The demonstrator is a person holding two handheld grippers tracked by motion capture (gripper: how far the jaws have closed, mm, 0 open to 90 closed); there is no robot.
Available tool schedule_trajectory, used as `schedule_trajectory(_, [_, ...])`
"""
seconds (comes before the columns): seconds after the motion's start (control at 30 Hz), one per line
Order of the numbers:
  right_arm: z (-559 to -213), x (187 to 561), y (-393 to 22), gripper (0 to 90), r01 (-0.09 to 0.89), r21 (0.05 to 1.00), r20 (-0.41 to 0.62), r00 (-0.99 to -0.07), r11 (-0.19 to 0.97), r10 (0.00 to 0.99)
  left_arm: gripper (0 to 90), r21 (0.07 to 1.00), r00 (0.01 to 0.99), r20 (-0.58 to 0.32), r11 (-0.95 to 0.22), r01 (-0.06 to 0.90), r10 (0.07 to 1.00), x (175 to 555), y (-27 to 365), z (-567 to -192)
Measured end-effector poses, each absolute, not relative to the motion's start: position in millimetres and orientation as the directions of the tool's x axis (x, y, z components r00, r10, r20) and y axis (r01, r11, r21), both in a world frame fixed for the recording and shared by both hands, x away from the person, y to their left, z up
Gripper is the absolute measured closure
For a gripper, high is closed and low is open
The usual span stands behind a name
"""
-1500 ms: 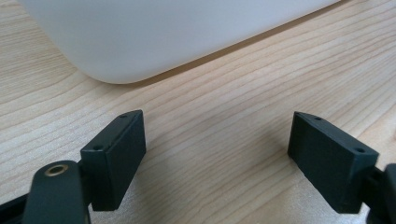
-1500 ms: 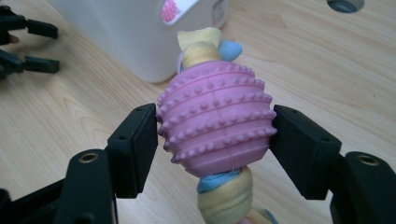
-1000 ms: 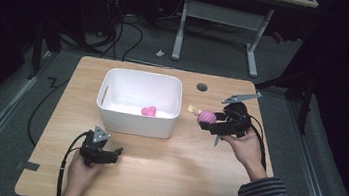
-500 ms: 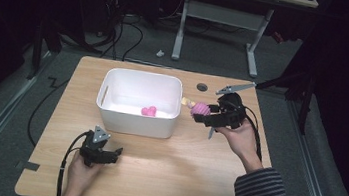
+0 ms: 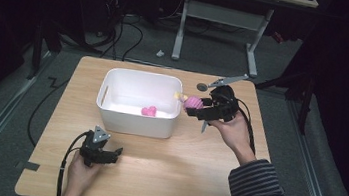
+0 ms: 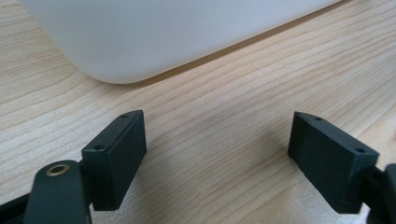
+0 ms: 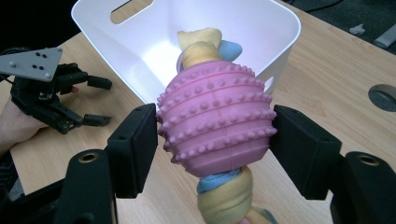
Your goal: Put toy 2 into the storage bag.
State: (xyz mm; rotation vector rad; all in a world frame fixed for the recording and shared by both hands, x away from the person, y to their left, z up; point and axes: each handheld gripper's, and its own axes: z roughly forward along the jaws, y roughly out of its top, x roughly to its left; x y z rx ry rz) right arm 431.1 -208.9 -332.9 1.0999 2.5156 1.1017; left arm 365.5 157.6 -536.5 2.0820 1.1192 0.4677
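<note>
My right gripper (image 5: 192,106) (image 7: 214,135) is shut on a pink studded rubber toy (image 7: 215,125) threaded on a yellow and blue rope; it hovers at the right rim of the white bin (image 5: 137,103) (image 7: 196,42). The toy (image 5: 192,102) leans toward the bin's opening. A small pink object (image 5: 148,111) lies on the bin floor. My left gripper (image 5: 114,152) (image 6: 217,158) rests open on the wooden table near the front left, just short of the bin's front wall (image 6: 154,32), with nothing between its jaws. It also shows in the right gripper view (image 7: 100,100).
The wooden table (image 5: 179,169) has a round cable hole (image 5: 202,87) behind the right gripper. A desk frame and cables stand on the dark floor beyond the table's far edge. Bare tabletop lies in front of the bin.
My right gripper has carried the pink toy leftward, from beside the bin to its right rim. The left gripper has stayed where it was.
</note>
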Motion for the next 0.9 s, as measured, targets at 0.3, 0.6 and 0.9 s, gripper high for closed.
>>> schedule_trajectory(0.3, [-326.7, 435.7, -199.4, 33.5, 0.543, 0.701, 0.104, -0.720, 0.463, 0.687, 19.5, 0.735, 0.558, -0.019, -0.367, 0.570, 0.829, 365.4, 157.4, -536.6])
schedule_trajectory(0.6, [-326.5, 442.7, -192.3, 33.5, 0.546, 0.705, 0.119, -0.721, 0.453, 0.683, 19.5, 0.735, 0.559, -0.019, -0.368, 0.570, 0.829, 365.4, 157.5, -536.6])
schedule_trajectory(0.9, [-325.2, 448.4, -177.5, 33.3, 0.530, 0.712, 0.119, -0.737, 0.460, 0.666, 19.4, 0.735, 0.559, -0.015, -0.370, 0.569, 0.829, 365.3, 157.4, -536.6])
